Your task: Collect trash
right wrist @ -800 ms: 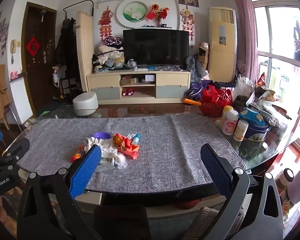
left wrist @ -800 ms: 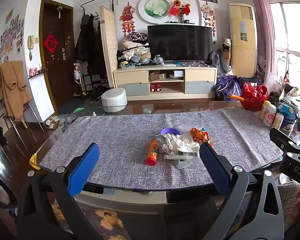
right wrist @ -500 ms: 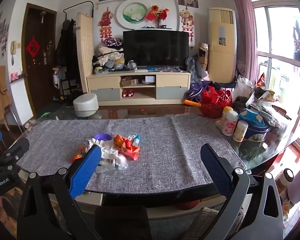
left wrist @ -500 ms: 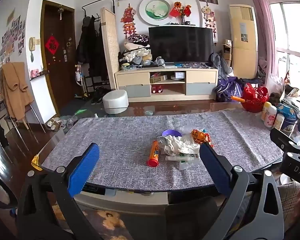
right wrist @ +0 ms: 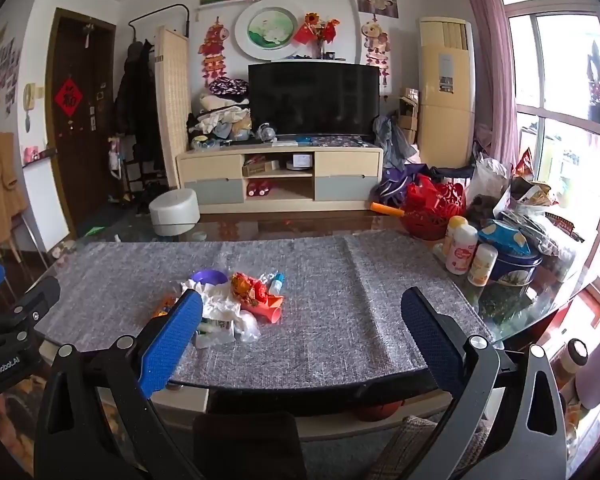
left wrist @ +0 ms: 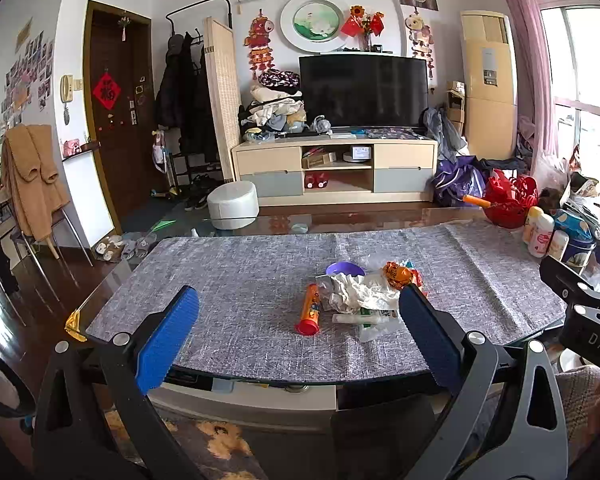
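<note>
A small heap of trash lies on the grey table mat [left wrist: 240, 280] [right wrist: 340, 280]. In it are an orange tube with a red cap [left wrist: 310, 310], crumpled white paper [left wrist: 356, 292] [right wrist: 220, 304], a purple lid [left wrist: 344, 269] [right wrist: 209, 277], an orange snack wrapper [left wrist: 398, 272] [right wrist: 252, 292] and clear plastic [left wrist: 374, 326] [right wrist: 246, 328]. My left gripper [left wrist: 298, 330] is open, short of the table's near edge, with the heap ahead of it. My right gripper [right wrist: 300, 328] is open too, with the heap ahead on its left. Nothing is held.
Bottles [right wrist: 462, 250], a blue tin [right wrist: 514, 266] and bags crowd the table's right end, beside a red basket [right wrist: 430, 210]. Each gripper's body shows at the other view's edge. A chair back [right wrist: 244, 444] stands below. A TV cabinet [left wrist: 336, 172] and white stool [left wrist: 233, 205] stand beyond.
Both views have shifted only a little: in the left wrist view the table and heap sit slightly lower in the frame. The trash has not moved and both grippers stay open.
</note>
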The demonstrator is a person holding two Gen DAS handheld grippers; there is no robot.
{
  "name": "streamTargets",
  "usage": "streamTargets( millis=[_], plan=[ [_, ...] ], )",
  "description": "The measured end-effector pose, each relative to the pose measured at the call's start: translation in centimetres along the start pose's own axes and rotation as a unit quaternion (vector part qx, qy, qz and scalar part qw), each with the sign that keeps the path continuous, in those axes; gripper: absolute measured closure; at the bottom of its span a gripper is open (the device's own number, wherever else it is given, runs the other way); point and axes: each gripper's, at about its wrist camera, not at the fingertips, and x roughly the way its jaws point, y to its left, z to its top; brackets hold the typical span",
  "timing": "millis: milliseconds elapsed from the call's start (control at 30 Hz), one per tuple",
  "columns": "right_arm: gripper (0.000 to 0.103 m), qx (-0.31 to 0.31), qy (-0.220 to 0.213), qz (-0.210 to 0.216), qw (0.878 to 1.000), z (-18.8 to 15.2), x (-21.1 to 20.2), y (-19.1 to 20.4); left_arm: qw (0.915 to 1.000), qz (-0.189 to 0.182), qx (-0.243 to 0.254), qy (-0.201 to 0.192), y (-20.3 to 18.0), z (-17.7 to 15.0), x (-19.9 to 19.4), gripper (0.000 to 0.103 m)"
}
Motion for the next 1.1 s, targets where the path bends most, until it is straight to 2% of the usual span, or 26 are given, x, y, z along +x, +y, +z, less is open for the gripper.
streamTargets(
  millis=[1100],
  plan=[
    [0.003, 0.000, -0.004, -0.001, 1.000, -0.09, -0.58, 0.16, 1.0000, 0.001, 0.000, -0.001, 0.20, 0.07, -0.39, 0.008]
  ],
)
